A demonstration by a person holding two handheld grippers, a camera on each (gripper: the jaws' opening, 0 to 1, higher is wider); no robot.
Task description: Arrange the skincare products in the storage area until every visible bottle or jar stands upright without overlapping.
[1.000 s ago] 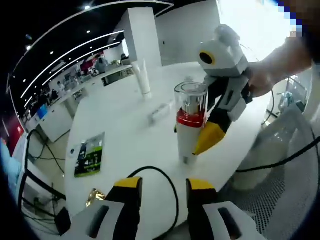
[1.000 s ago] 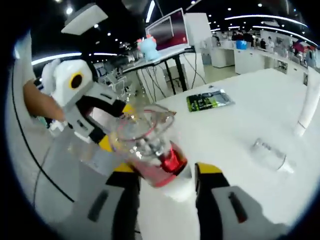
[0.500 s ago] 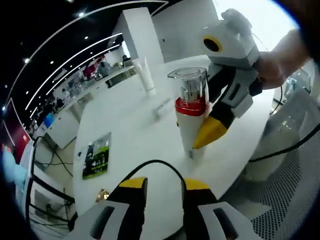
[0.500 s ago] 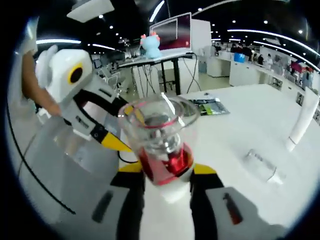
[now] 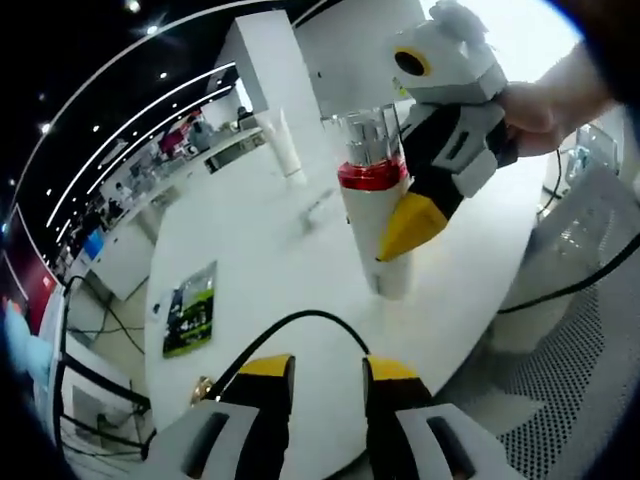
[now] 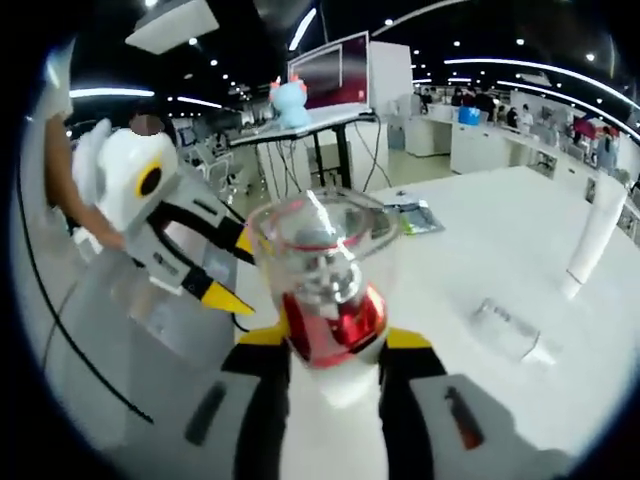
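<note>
While the left gripper hangs with jaws apart and empty, the bottle stands upright on the surface, clamped by the right gripper; a tube stands beyond it.

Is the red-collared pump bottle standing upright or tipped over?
Upright: the pump bottle stands base-down on the white table, clear cap on top, right gripper clamped around it.

Open-plan office or showroom: white desks, monitor, ceiling lights.

Clear plastic cap, glossy red metallic collar, smooth white table
</note>
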